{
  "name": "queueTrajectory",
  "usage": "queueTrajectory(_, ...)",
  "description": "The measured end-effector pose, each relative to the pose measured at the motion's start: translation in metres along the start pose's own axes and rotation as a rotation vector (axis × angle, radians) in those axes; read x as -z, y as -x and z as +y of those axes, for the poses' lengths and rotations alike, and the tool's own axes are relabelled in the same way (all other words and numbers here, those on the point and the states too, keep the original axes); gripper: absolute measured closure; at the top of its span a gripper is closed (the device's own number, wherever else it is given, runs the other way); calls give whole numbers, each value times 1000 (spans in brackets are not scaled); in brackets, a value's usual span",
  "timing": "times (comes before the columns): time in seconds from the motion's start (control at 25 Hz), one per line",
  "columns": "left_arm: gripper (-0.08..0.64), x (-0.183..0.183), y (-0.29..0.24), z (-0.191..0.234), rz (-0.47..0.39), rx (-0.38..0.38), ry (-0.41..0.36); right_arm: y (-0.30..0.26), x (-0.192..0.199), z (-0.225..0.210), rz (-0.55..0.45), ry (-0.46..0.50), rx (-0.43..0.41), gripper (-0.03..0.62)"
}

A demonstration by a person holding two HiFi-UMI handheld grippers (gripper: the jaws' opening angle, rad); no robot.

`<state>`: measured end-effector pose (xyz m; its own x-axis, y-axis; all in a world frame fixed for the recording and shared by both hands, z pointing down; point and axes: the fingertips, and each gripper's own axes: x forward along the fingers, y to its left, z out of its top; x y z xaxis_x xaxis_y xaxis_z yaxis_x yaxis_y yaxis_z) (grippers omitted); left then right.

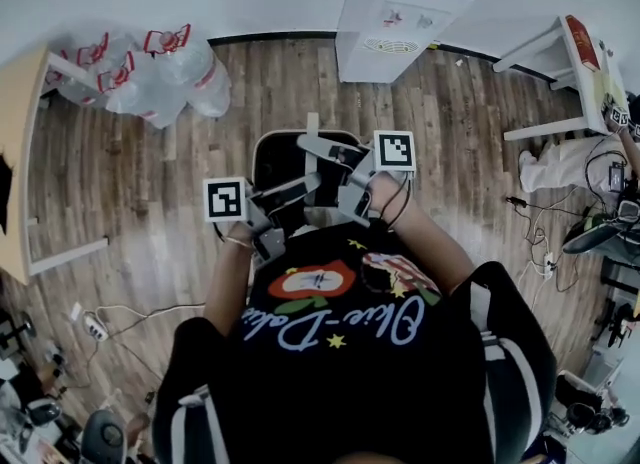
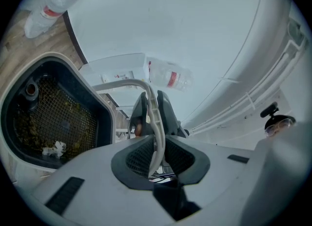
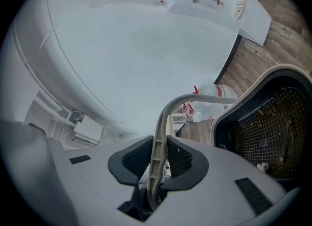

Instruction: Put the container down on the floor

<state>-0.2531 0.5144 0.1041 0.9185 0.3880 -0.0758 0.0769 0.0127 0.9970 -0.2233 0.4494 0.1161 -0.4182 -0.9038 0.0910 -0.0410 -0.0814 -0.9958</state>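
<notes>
Standing over the wooden floor (image 1: 130,182), a person holds the black container (image 1: 275,157) low in front of the body. The left gripper (image 2: 155,122) and the right gripper (image 3: 157,157) are both closed tight on its white handle (image 2: 119,84). I cannot tell if it touches the floor.

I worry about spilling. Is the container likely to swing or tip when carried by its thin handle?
Probably it can swing: the left gripper and right gripper pinch only the thin handle, not the container. It looks light, holding just a mesh and small scraps. The ribbed handle seems stiff.
</notes>
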Motion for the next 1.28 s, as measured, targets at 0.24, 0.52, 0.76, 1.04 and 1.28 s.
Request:
queueTrajectory(0.24,500,-41,-20,3,-43,-16,23,-15,-43,-2,44,-20,7,520)
queueTrajectory(0.52,500,-88,-49,7,-113,-21,14,-29,-93,-1,109,-10,8,520)
queueTrajectory(0.76,500,-127,-68,12,-170,-34,9,-43,-131,1,167,-3,13,520)
queueTrajectory(1.04,499,-172,-103,14,-238,-51,41,-52,-185,-1,234,-10,-8,520)
queueTrajectory(1.28,499,-192,-115,11,-281,-65,35,-57,-204,8,279,-22,-11,520)
